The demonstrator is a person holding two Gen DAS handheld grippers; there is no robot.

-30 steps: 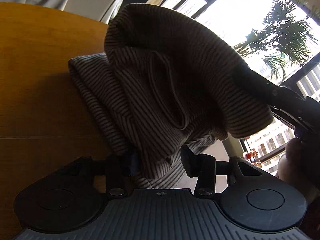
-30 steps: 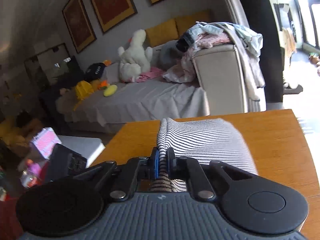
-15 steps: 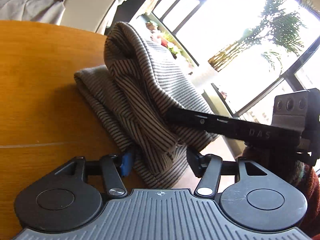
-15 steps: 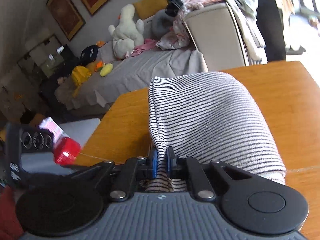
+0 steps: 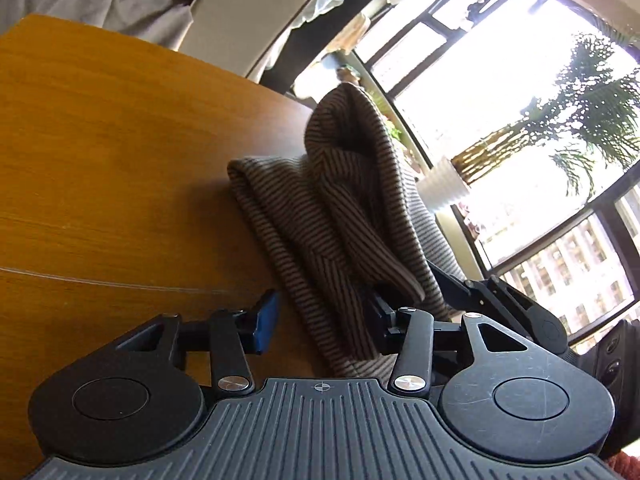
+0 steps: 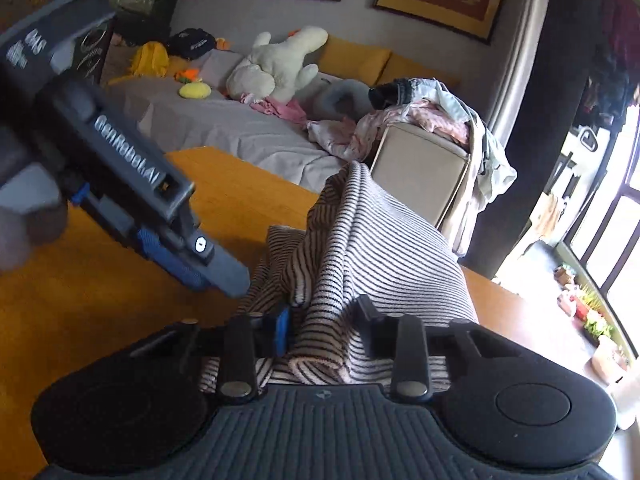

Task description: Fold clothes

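A beige knit garment with thin dark stripes (image 5: 340, 216) lies bunched on an orange-brown wooden table (image 5: 100, 152), filling the centre of both wrist views. One part of it stands up in a peak, reaching toward the upper middle of each frame, while a flatter folded layer spreads along the tabletop at the centre left of the left wrist view.

The left gripper (image 5: 320, 316) sits at the bottom of its own view with its 2 fingers spread wide. The blue-padded finger (image 5: 266, 322) rests over bare wood, apart from the cloth, and the other finger touches the hanging edge of the garment without pinching it. In the right wrist view the left gripper enters from the upper left as a grey body with white lettering, its blue pad just beside the left edge of the cloth.

The right gripper (image 6: 323, 326) occupies the bottom of its view, fingers parted, with a fold of striped cloth lying loosely between them; its blue pad (image 6: 282, 330) stands just beside the fabric. In the left wrist view the right gripper appears at the lower right, tucked under the garment's edge.

Behind the table, at the upper centre of the right wrist view, are a grey sofa (image 6: 224, 120) carrying a white plush toy (image 6: 276, 64) and a cream chair (image 6: 420, 172) draped with clothes.
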